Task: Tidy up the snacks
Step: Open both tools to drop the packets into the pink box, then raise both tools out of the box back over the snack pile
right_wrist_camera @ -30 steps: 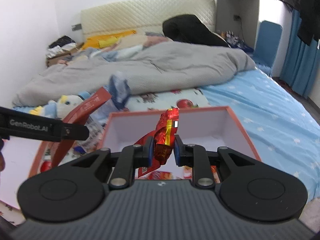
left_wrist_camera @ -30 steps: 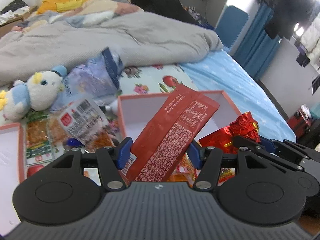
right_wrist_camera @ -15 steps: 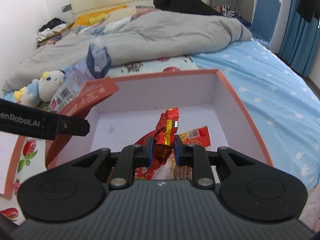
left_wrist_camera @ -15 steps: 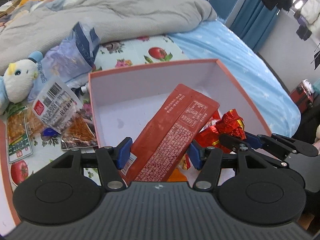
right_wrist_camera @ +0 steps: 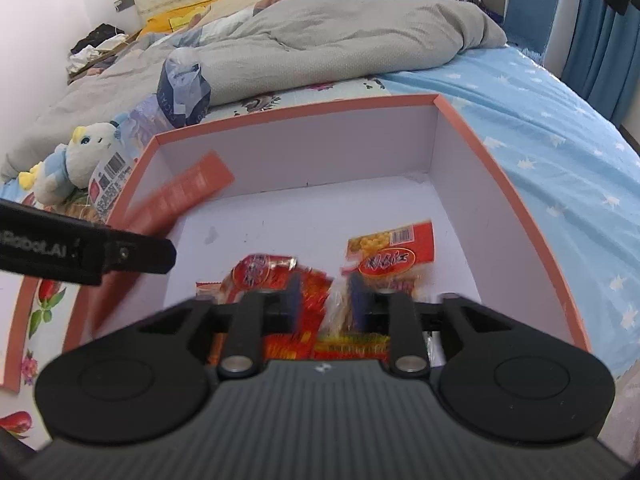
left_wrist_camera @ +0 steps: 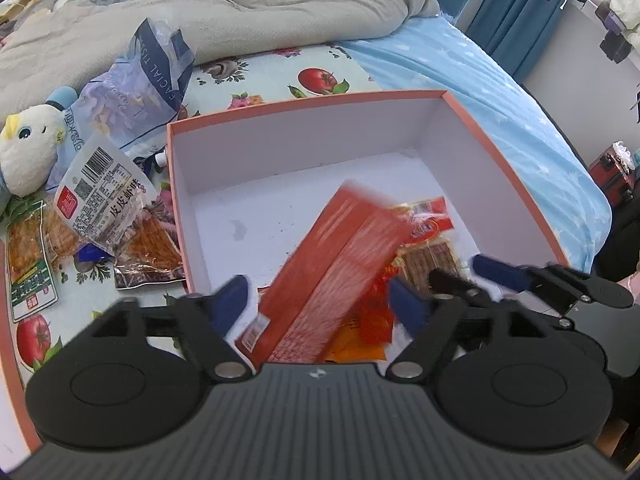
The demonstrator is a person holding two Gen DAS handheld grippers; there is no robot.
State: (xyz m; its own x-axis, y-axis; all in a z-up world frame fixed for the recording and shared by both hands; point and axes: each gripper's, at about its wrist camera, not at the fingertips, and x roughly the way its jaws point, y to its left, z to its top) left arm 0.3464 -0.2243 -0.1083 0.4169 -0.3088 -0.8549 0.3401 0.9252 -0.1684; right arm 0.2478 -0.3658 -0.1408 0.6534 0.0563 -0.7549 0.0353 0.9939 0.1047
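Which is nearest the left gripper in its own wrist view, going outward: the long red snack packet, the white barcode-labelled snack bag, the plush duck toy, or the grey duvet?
1. Long red snack packet: between the open fingers of the left gripper, over the box.
2. White barcode-labelled snack bag: left, outside the box.
3. Plush duck toy: far left.
4. Grey duvet: top, farthest back.

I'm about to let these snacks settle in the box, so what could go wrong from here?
1. The long red packet is blurred between the open jaws of the left gripper; it leans toward the box's left wall and could end up propped there rather than flat.
2. The right gripper sits low over the packets; pulling away could snag the red foil snack.
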